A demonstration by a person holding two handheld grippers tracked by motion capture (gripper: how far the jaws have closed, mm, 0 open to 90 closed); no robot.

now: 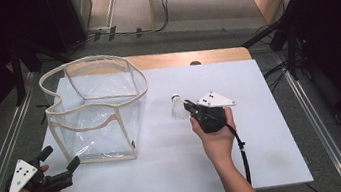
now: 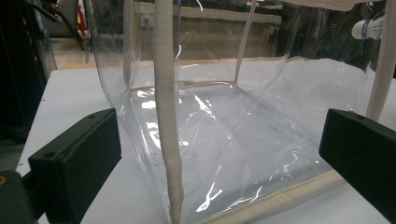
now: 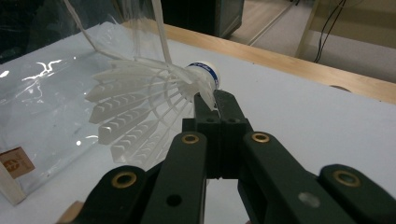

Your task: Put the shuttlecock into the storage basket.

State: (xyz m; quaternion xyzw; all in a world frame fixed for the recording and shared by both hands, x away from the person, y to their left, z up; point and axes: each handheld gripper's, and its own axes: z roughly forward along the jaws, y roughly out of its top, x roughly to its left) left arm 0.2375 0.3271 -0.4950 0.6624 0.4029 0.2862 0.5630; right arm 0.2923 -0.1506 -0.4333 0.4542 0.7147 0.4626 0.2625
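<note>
The right tool (image 3: 212, 100) is pinching the white feathered shuttlecock (image 3: 144, 105) above the white table (image 1: 247, 156) middle; picking up done. The clear plastic bag with cream trim (image 1: 94, 109), near the left edge, is waiting empty, the left tool (image 1: 61, 159) spread beside it.

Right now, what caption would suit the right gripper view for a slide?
Right tool shut on a white shuttlecock near its cork, beside a clear bag.

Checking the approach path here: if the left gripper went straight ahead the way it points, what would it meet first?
Probably the clear bag: the left gripper faces its near corner, its open jaws on either side of the bag's cloth-edged seam. How far off it stands is hard to judge.
</note>
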